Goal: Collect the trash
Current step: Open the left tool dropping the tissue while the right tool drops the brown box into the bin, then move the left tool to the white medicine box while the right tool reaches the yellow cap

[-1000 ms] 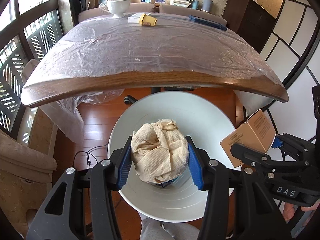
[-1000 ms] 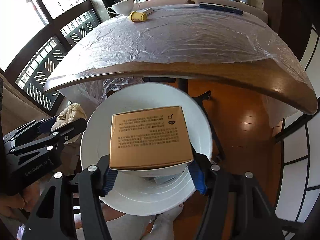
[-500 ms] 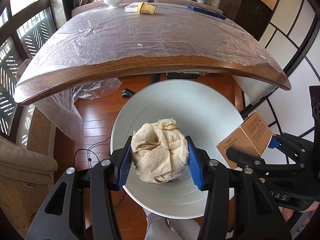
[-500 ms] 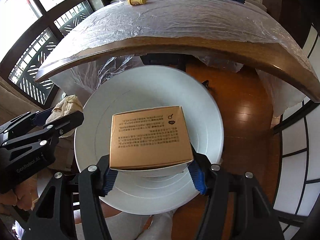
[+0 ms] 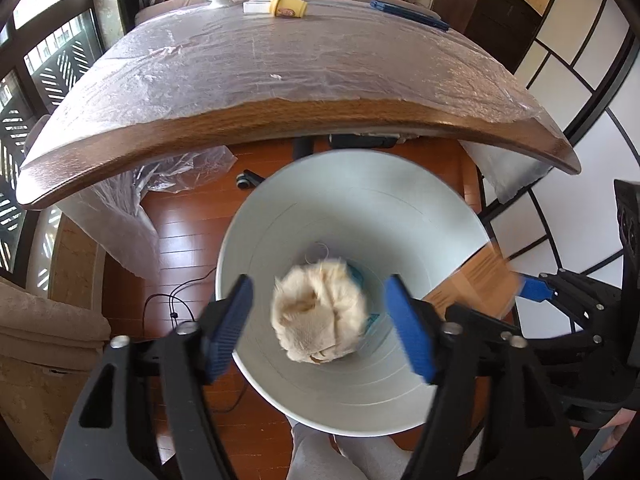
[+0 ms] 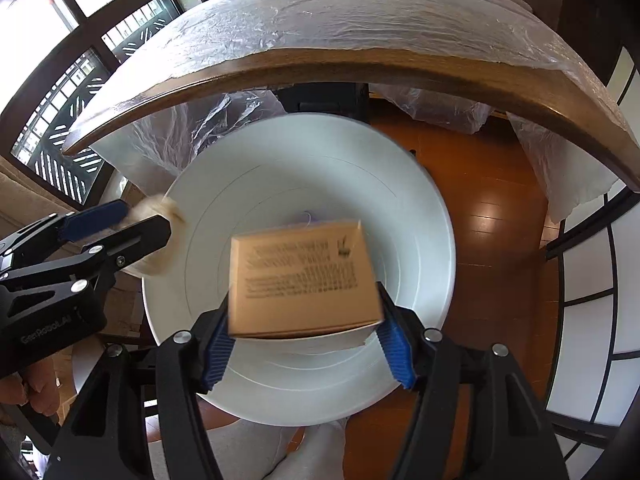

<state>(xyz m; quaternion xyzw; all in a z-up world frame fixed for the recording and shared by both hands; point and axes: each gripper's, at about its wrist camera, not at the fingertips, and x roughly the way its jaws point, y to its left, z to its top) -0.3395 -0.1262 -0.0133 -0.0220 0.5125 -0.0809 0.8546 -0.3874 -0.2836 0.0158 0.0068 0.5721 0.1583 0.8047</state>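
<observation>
Trash is going into the white bin (image 5: 420, 216): the left gripper (image 5: 320, 320) is spread wide, its paper wad (image 5: 320, 316) dropping free, while the right gripper (image 6: 306, 336) looks slackened, cardboard box (image 6: 300, 276) blurred, apparently slipping. Bottle (image 5: 287, 5) remains on the surface (image 5: 280, 120).

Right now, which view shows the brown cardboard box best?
The right wrist view: the brown cardboard box sits centered over the white bin, printed face visible though blurred. The left wrist view catches only a blurred corner at the bin's right rim.
</observation>
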